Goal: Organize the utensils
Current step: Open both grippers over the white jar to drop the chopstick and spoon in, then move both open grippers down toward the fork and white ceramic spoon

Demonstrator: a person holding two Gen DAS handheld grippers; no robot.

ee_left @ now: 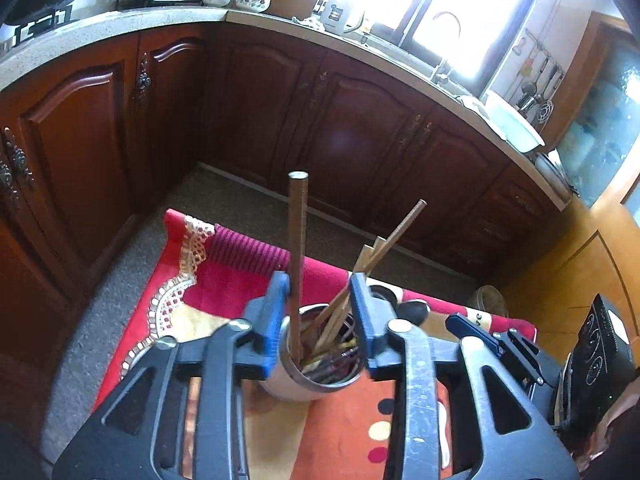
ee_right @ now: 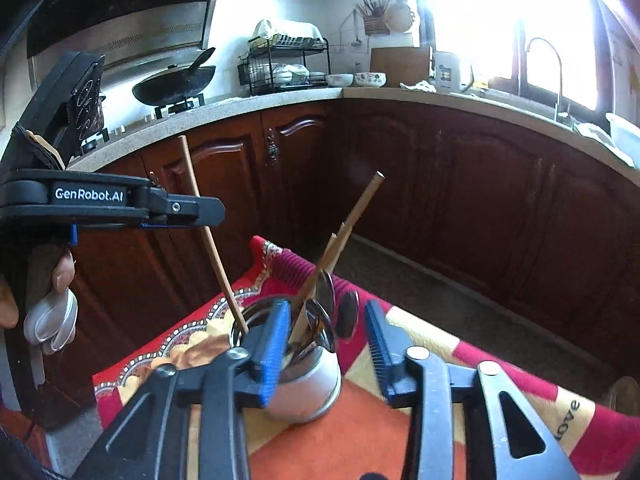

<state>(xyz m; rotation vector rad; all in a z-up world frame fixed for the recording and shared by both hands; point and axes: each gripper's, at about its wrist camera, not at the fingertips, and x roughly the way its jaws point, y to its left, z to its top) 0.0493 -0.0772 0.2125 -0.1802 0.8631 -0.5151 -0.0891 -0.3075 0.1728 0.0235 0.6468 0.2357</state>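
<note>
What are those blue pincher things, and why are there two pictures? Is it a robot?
No robot: a person holds a pincher tool in each hand, each with its own camera. One picture looks along the left gripper, the other along the right gripper. Both grippers are open, holding nothing. Below them a metal cup stands on a red and orange cloth. In the cup are wooden chopsticks and spoons. Behind are dark wooden kitchen cabinets.

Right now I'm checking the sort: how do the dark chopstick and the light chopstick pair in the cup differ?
The dark chopstick stands alone and near upright; the light chopstick pair leans right, sticks together. The dark one is brown with a round end, the pair paler and square-ended. Both sit in the metal cup.
</note>
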